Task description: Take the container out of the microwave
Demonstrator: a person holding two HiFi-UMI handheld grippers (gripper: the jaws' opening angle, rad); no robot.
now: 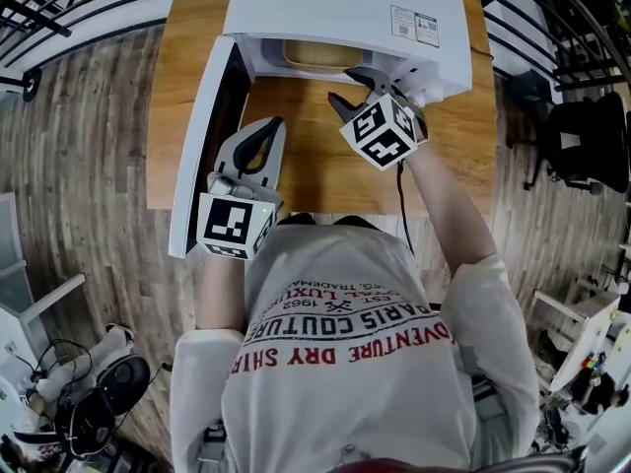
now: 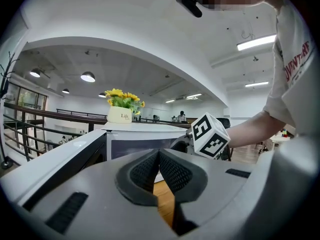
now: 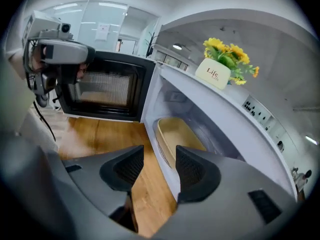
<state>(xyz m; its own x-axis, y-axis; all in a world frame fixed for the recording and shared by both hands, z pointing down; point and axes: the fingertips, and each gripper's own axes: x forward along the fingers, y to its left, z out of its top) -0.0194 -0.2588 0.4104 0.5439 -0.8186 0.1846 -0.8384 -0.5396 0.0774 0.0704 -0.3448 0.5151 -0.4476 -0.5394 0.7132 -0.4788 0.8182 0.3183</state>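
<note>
A white microwave (image 1: 345, 8) stands on the wooden table with its door (image 1: 202, 146) swung open to the left. Inside lies a tan oblong container (image 1: 320, 55), also in the right gripper view (image 3: 182, 136). My right gripper (image 1: 353, 85) is open just in front of the microwave's mouth, jaws pointing at the container with nothing between them (image 3: 159, 166). My left gripper (image 1: 268, 126) hangs lower left beside the open door, jaws pressed together and empty (image 2: 159, 170). The right gripper's marker cube (image 2: 210, 135) shows in the left gripper view.
A white pot of yellow flowers (image 3: 220, 66) sits on top of the microwave. The wooden table (image 1: 306, 170) reaches to my body. A black railing (image 1: 59, 8) and wood floor lie to the left; a chair (image 1: 582, 141) stands at the right.
</note>
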